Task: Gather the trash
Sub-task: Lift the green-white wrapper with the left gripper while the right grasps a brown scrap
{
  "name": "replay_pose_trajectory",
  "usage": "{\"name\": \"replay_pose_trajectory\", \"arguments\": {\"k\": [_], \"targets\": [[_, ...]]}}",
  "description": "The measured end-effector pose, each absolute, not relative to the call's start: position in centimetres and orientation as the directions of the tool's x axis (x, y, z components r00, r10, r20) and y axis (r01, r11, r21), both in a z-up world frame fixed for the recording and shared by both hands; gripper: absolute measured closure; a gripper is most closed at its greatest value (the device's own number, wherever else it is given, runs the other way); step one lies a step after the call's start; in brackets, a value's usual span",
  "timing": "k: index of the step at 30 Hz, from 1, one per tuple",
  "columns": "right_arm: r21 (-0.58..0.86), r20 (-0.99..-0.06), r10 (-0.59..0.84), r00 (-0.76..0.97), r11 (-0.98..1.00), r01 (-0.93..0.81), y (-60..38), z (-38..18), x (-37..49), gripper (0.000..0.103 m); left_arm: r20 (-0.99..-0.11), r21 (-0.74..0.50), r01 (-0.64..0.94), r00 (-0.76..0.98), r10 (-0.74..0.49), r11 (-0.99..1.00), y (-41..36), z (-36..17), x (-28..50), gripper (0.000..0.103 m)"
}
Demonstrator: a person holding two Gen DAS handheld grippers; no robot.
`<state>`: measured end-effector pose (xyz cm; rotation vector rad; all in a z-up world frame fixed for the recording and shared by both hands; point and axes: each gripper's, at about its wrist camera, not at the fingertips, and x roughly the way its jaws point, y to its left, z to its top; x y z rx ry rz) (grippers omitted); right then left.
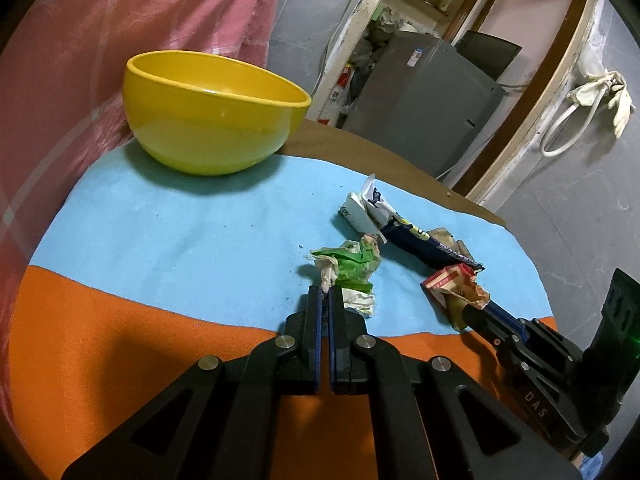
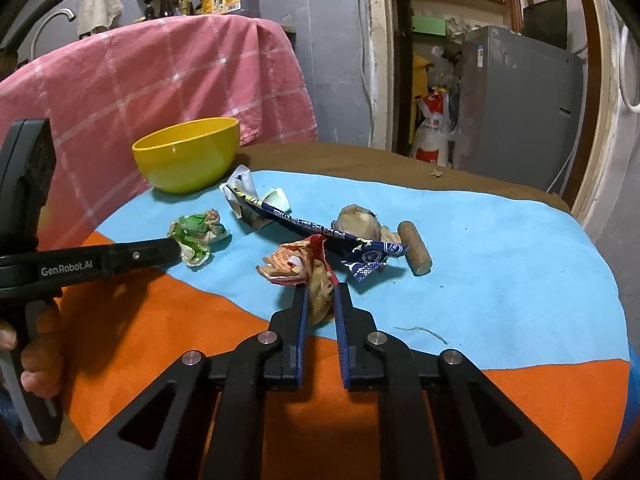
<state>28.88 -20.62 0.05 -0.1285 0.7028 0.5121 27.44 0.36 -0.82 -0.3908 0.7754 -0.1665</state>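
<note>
Left gripper (image 1: 325,294) pinching green crumpled wrapper (image 1: 352,266); right gripper (image 2: 320,292) clamped on brown scrap (image 2: 320,296), beside red wrapper (image 2: 288,262)

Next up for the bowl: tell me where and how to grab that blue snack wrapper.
Grip the blue snack wrapper at its narrow twisted middle, from above, jaws across its length. That strip is thin; the flared end lies against the brown peel.

Dim indoor light, sharp focus, soft shadows under the yellow bowl (image 1: 212,116), and strongly bowed, dark-vignetted fisheye edges.
</note>
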Motion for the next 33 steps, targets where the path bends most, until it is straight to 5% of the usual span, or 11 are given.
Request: {"name": "replay_pose_trajectory", "arguments": {"k": [18, 33], "targets": [[0.11, -0.589, 0.433, 0.682, 0.879, -0.463, -23.1, 0.9, 27.1, 0.094, -0.623, -0.396, 0.024, 0.727, -0.288, 0.918, 0.2, -0.5, 26.8, 0.102], [0.138, -0.565, 0.426, 0.706, 0.893, -0.428, -26.3, 1.3, 25.8, 0.095, -0.582, -0.253, 0.121, 0.773, -0.251, 0.96, -3.5, 1.3, 24.6, 0.102]]}}
